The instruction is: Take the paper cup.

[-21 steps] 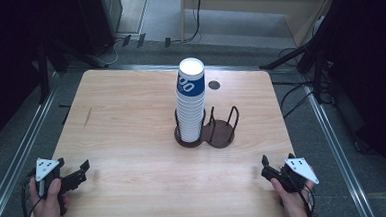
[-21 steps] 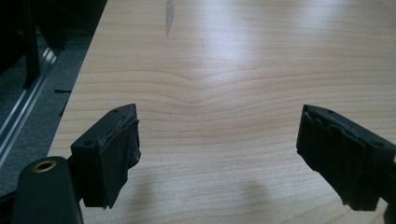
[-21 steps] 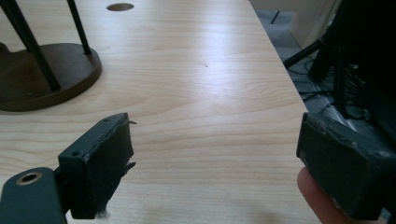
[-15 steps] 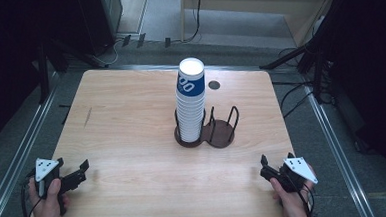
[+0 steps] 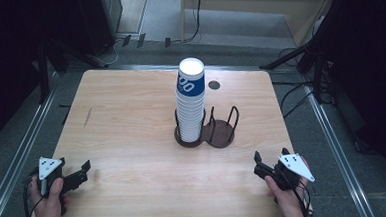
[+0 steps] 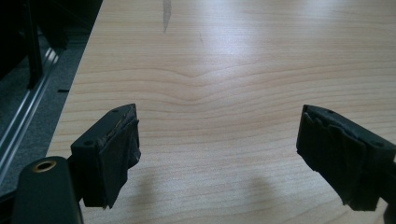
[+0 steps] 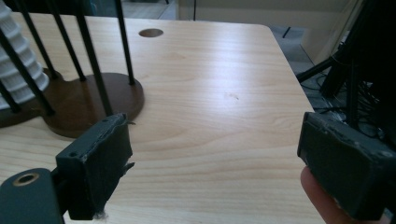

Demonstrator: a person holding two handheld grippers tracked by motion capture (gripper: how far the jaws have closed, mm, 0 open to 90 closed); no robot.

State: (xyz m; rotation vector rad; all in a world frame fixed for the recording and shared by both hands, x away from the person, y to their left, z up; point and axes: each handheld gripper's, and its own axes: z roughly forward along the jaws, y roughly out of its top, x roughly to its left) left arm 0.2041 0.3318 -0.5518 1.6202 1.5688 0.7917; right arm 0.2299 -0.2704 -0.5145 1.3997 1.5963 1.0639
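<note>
since the frames of a moment before, hardly anything is changed: the left gripper [image 5: 77,177] and the right gripper [image 5: 265,167] are kept at the near corners of the table [image 5: 126,122], each held in a hand, and the stack of paper cups [image 5: 190,101] is left where it stood. the jaws of the left gripper are seen spread wide in the left gripper view, with bare wood between them and nothing gripped. the jaws of the right gripper are likewise set wide apart in the right gripper view, and nothing is held; a fingertip [image 7: 322,198] is seen under the right-hand jaw.

the stack is seated in the left ring of a two-place cup holder [image 5: 222,132] near the table's middle, well apart from both grippers. a blue band with large white characters, read as "00", is carried by the top cup; the rest of the writing cannot be made out. the lower cups are shown as white ribbed rims, closely nested. the holder is made of two round dark-brown bases joined together, with thin black upright rods. the table top is of pale wood grain with rounded corners, and a small round hole [image 5: 213,85] is cut near its far edge.
</note>
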